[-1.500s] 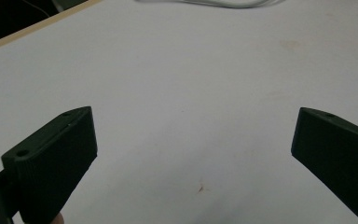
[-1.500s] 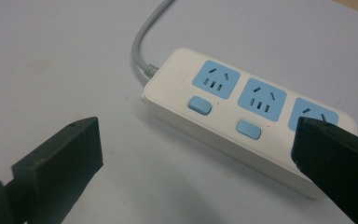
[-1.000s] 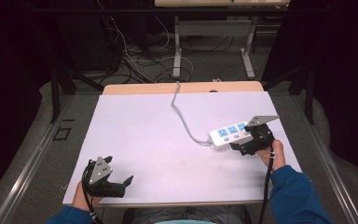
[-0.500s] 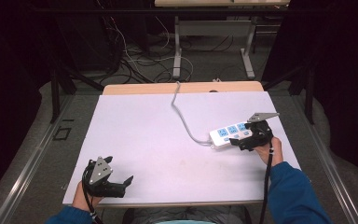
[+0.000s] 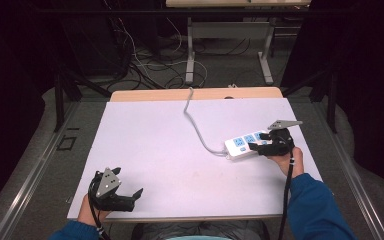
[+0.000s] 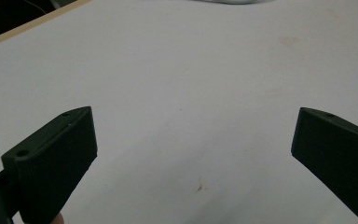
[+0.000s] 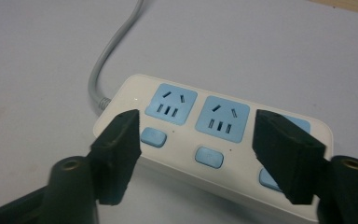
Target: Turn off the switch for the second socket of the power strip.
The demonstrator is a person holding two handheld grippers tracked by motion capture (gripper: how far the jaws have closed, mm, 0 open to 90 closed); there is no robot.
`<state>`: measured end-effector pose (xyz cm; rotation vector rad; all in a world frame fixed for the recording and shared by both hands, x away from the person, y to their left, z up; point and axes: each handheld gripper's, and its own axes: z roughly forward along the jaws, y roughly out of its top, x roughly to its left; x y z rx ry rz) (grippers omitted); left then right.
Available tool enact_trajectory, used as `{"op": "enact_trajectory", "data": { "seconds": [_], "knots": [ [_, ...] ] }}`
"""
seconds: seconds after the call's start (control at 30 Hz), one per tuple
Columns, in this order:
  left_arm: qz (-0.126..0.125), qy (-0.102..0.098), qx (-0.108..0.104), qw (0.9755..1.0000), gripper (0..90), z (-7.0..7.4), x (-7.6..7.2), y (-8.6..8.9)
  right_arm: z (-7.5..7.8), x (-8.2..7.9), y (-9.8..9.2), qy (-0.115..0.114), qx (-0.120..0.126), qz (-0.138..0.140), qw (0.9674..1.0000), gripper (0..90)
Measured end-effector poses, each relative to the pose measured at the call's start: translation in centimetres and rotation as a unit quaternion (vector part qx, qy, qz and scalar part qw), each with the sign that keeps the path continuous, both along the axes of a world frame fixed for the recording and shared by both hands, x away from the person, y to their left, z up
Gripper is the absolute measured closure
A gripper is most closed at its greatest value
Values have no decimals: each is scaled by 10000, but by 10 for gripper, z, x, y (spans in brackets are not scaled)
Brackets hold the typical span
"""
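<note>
Now the right gripper [image 5: 260, 146] hangs over the white plastic power strip with blue sockets [image 5: 247, 145] at the right side of the pale lilac table [image 5: 180, 165].
Its jaws have just been closing and stand partly spread above the strip's blue sockets and buttons in the right gripper view, one at each side of the middle socket, neither visibly pressing the casing. The strip's grey cord [image 5: 196, 125] runs off toward the far edge. At the near left corner, the left gripper [image 5: 132, 196] rests with jaws wide apart, nothing between them.
</note>
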<state>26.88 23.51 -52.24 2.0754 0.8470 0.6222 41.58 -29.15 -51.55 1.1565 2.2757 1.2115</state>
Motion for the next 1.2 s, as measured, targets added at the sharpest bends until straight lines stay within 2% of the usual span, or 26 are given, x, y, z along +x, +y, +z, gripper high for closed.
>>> {"op": "enact_trajectory", "data": {
  "seconds": [0.13,0.3,0.4,0.5,0.77,0.93,1.07,1.13,1.2],
  "knots": [
    [2,-2,47,10000,1,0,0,0,-2,0,0,136,51,-94,9999,591],
    [-2,-2,40,10000,1,0,0,0,-3,0,-1,230,159,-194,9994,783],
    [1,-9,66,10000,1,0,0,0,-6,1,-1,158,108,-245,9995,889],
    [1,45,1,10000,1,-1,-1,-1,-7,2,-1,176,91,-330,9993,900],
    [-7,47,33,10000,1,-1,0,-1,-11,4,5,103,-249,-416,9988,900],
    [-6,31,19,10000,1,-1,-1,-1,-15,6,8,155,-389,-451,9981,900],
    [12,-17,40,10000,2,0,0,0,-16,6,9,159,-417,-447,9980,900],
    [-4,48,38,10000,1,-1,0,-1,-18,7,9,164,-493,-452,9976,900],
    [1,38,52,10000,2,0,-1,-1,-19,7,9,134,-455,-442,9979,900]
  ]
}}
